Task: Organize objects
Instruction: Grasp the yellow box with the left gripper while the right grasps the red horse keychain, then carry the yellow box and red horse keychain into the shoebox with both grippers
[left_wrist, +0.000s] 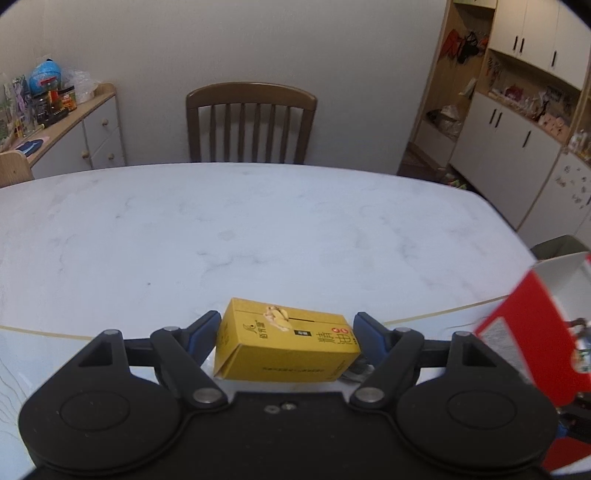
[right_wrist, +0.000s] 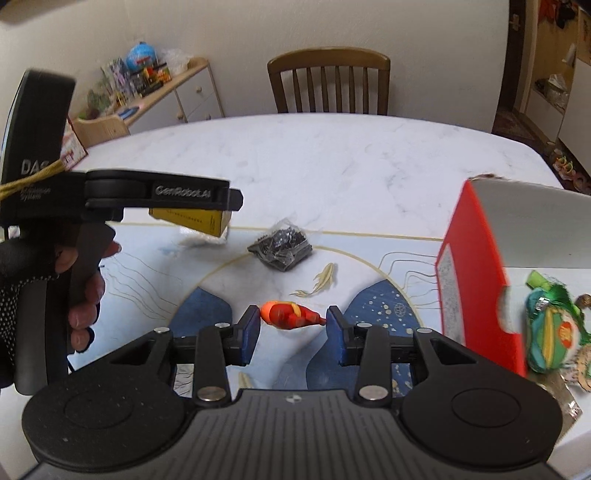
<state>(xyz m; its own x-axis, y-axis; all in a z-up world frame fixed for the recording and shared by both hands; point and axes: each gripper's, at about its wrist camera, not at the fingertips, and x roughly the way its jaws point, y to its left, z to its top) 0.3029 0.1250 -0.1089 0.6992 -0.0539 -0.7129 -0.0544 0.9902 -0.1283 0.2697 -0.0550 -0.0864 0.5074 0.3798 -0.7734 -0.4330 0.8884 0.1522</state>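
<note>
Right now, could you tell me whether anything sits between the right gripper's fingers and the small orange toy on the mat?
Nothing visible does. The orange toy lies on the mat in the open gap of the right gripper. The bag of dark pieces lies farther off, and the red box stands to the right.

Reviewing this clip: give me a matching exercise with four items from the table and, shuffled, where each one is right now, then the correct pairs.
Things:
1. yellow box
2. orange toy
3. bag of dark pieces
4. red and white carton

Places:
A. on the table mat, beyond the right gripper
B. between the fingers of the left gripper, off the table
C. at the right edge, open, with packets inside
D. between the open fingers of the right gripper

Pairs: 1-B, 2-D, 3-A, 4-C
</note>
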